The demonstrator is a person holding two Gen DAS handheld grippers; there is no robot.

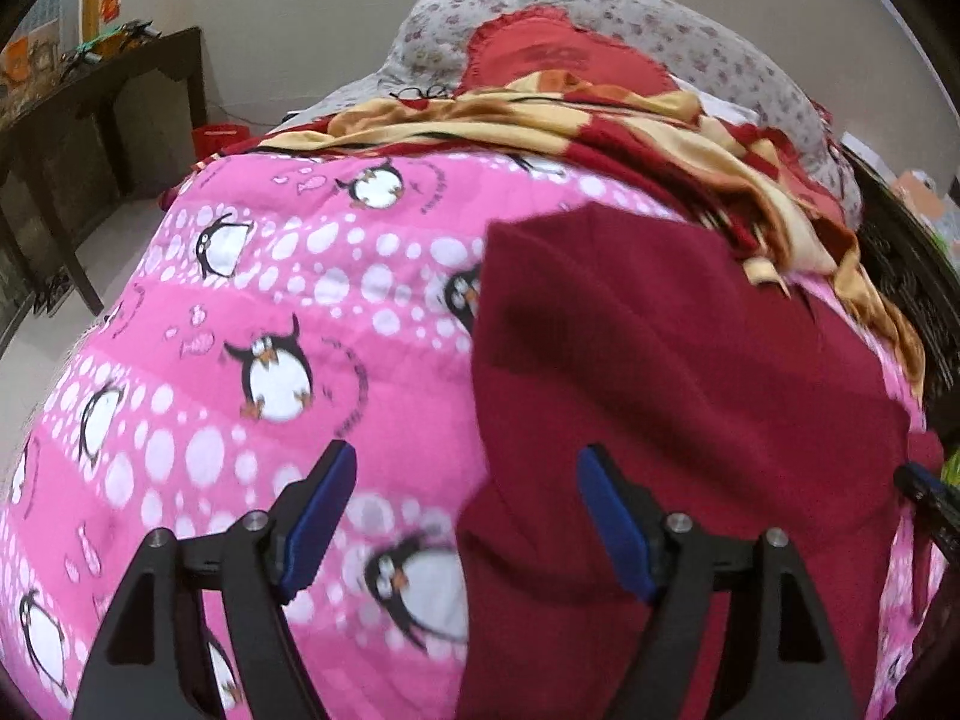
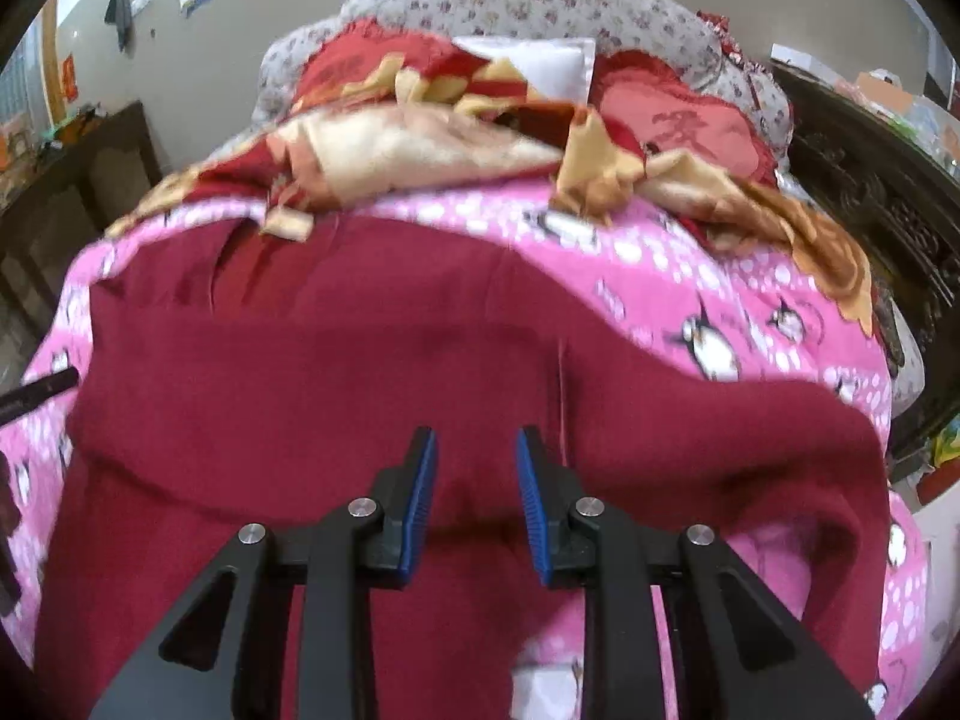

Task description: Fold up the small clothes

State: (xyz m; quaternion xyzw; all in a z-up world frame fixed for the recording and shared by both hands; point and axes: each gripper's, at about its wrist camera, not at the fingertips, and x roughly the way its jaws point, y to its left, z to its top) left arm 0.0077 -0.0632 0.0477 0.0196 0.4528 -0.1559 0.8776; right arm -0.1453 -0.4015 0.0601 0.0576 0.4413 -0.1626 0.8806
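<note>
Both claws hover free over the maroon garment [image 2: 360, 348] spread on the pink penguin bedspread [image 1: 252, 312], left claw [image 1: 468, 468] wide, right claw [image 2: 477, 450] narrow and empty, so next comes picking an edge to fold.

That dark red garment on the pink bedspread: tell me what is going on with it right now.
A person is folding it with a two-finger gripper in each hand. The dark red garment lies spread on the pink penguin bedspread. Neither gripper holds it at this moment: the left gripper hovers wide open over the garment's edge, and the right gripper sits above the middle of the cloth with its jaws apart and nothing pinched. A red and yellow blanket is bunched up behind.
</note>
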